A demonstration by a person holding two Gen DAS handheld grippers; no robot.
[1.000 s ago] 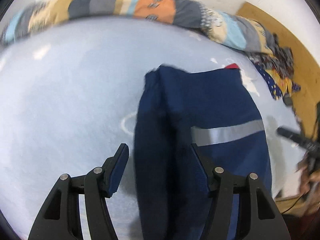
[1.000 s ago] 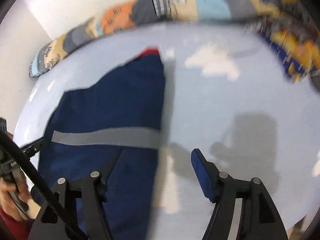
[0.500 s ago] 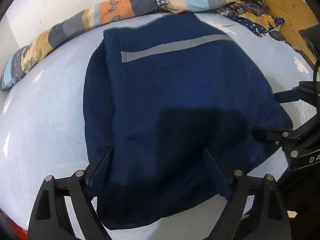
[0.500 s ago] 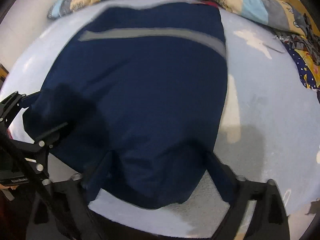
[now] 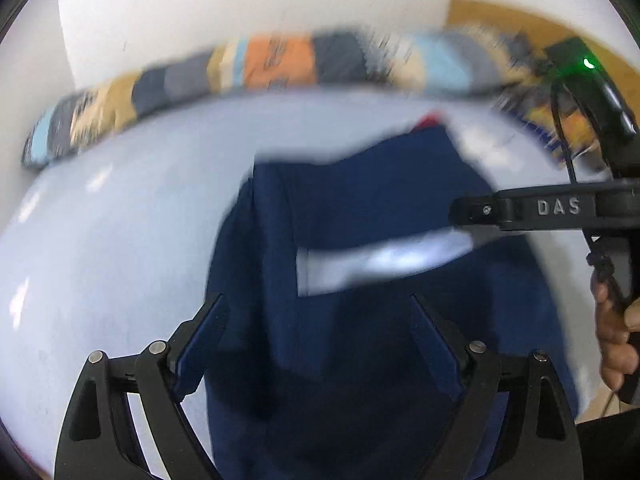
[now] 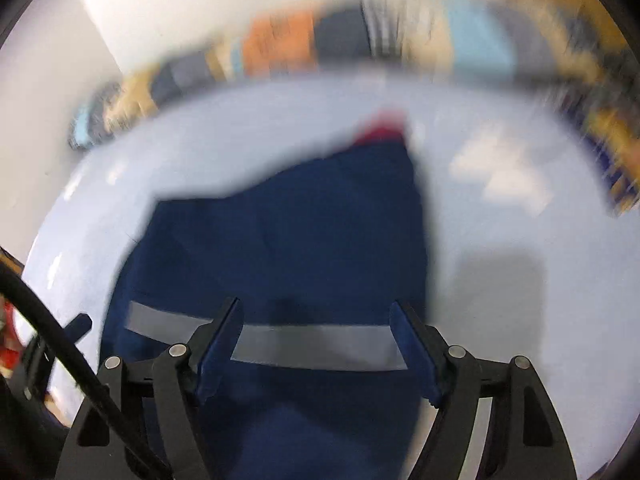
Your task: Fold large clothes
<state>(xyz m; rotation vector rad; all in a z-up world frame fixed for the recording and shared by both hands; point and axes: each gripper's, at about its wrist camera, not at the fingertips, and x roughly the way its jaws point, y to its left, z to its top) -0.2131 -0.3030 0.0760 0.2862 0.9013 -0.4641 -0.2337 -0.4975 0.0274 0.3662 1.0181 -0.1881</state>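
Left wrist view, starting at the left tool (image 5: 316, 300): spread wide, just been opening, nothing pinched between the blue pads. Looks down on the navy garment (image 5: 360, 184), which fills the gap between the fingers and runs on ahead; cannot tell through the blur whether the tips touch the cloth. Just ahead of the tips, a grey reflective stripe (image 5: 380, 260) across the fabric. Further ahead, at the garment's far corner, a small red patch (image 5: 430, 120). Off to the left of the tool, bare pale blue surface (image 5: 120, 220), on which the garment lies. Beyond that, along the far edge and against the white wall, a long patchwork roll (image 5: 280, 60), smeared by motion. Far right, past the right finger, a person's hand (image 5: 612, 340) around a black handle. Right wrist view, at the right tool (image 6: 316, 306): also apart, though just been closing somewhat, gripping nothing. Same stripe directly between and under its fingers, the navy cloth stretching ahead and to the left, bare blue surface to the right.
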